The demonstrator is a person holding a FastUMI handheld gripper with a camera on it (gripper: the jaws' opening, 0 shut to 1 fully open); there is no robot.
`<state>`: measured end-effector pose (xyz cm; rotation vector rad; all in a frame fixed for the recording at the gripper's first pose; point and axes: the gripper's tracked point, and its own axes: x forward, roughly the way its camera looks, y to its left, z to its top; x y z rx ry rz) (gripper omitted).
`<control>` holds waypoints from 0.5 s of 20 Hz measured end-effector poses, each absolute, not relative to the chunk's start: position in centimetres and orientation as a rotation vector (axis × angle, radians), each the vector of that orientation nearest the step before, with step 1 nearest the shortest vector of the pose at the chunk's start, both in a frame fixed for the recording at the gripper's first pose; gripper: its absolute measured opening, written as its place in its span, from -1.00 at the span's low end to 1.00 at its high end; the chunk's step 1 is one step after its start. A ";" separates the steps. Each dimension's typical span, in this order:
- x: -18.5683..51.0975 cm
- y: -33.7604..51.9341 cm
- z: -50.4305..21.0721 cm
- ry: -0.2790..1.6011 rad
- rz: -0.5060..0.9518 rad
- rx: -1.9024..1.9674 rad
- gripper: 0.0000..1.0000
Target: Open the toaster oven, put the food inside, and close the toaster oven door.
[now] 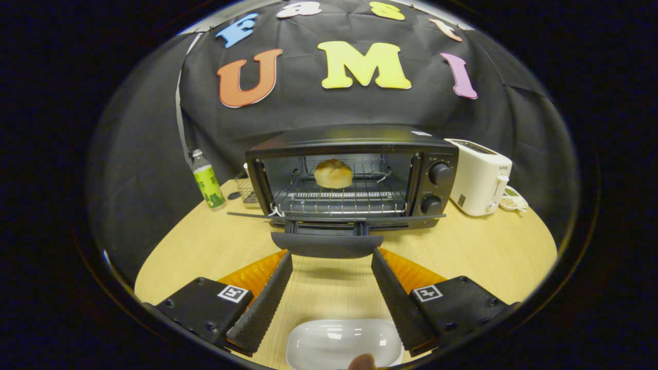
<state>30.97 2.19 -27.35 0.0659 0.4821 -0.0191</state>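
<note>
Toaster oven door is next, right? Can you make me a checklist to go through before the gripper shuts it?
1. Bun sits on the rack inside the toaster oven: ok.
2. Door is fully down, its handle just ahead of the gripper: ok.
3. Gripper is open and holds nothing: ok.
4. Nothing lies on the door: ok.
5. White dish is between the fingers, close to the camera, clear of the door: ok.
6. Whether the bun is far enough back for the door to clear it: cannot tell.
</note>
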 end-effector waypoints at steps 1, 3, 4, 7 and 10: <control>31.6 1.9 -26.8 0.464 -0.029 0.060 1.00; 32.8 1.6 -25.9 0.434 -0.032 0.062 1.00; 33.4 1.6 -25.6 0.427 -0.032 0.078 1.00; 34.3 0.6 -24.0 0.382 -0.049 0.073 1.00; 33.7 0.0 -21.8 0.328 -0.055 0.041 1.00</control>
